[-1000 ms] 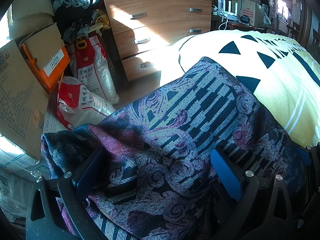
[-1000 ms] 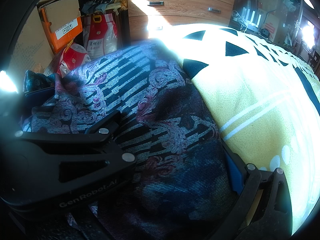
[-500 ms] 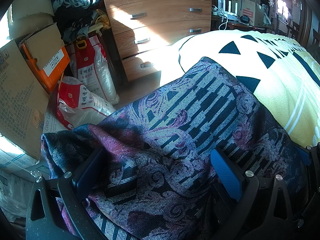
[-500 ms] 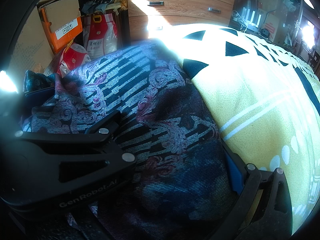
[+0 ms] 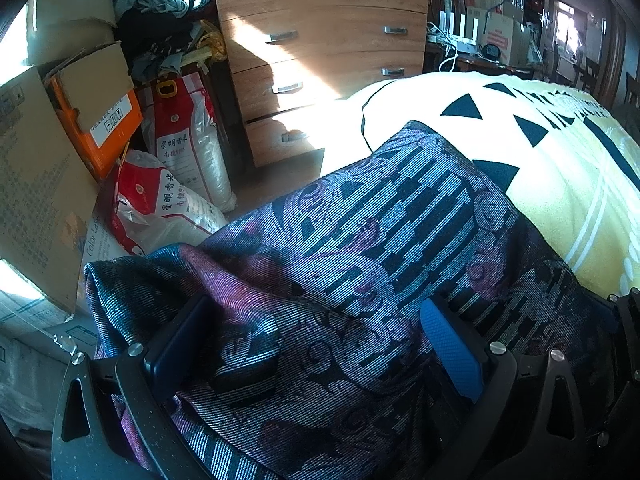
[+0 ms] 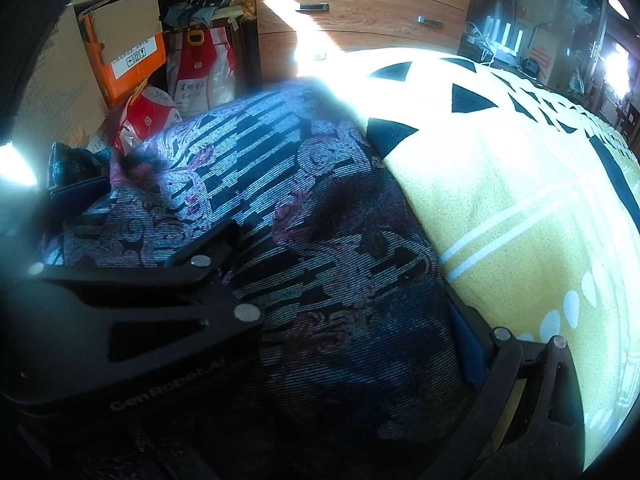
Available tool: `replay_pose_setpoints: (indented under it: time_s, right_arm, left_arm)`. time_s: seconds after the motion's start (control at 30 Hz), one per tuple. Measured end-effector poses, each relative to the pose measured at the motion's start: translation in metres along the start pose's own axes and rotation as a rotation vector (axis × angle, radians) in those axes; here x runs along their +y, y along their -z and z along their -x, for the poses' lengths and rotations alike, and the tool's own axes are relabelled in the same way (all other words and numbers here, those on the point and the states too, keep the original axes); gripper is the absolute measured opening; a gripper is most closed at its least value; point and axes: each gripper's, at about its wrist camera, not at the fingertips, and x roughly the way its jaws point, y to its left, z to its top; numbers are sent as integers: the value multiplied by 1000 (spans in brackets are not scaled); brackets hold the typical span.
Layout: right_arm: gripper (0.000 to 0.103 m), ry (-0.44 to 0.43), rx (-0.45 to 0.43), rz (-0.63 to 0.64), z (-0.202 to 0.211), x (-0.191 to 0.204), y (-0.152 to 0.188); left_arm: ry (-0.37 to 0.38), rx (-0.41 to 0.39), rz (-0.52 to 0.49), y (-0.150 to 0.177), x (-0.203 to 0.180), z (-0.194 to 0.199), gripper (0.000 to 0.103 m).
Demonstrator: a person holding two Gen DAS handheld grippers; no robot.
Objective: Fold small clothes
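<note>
Garment: woven cloth, faint sheen. Blanket: matt fleece. Dresser: smooth wood, metal handles. Boxes: matt cardboard. Sacks: glossy plastic.

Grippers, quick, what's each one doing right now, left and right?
Left gripper: jaws spread wide, patterned cloth lying between them, not pinched.
Right gripper: jaws also apart, the same cloth draped between them.
</note>
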Motion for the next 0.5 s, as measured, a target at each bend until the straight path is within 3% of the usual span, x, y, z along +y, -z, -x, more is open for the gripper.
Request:
replay_pose_setpoints:
  time_s: [0.5]
  right_arm:
    - [103,4,-2,4,1,3,0]
  left_arm:
    - [-34,5,-16,-3,-9,-1,103]
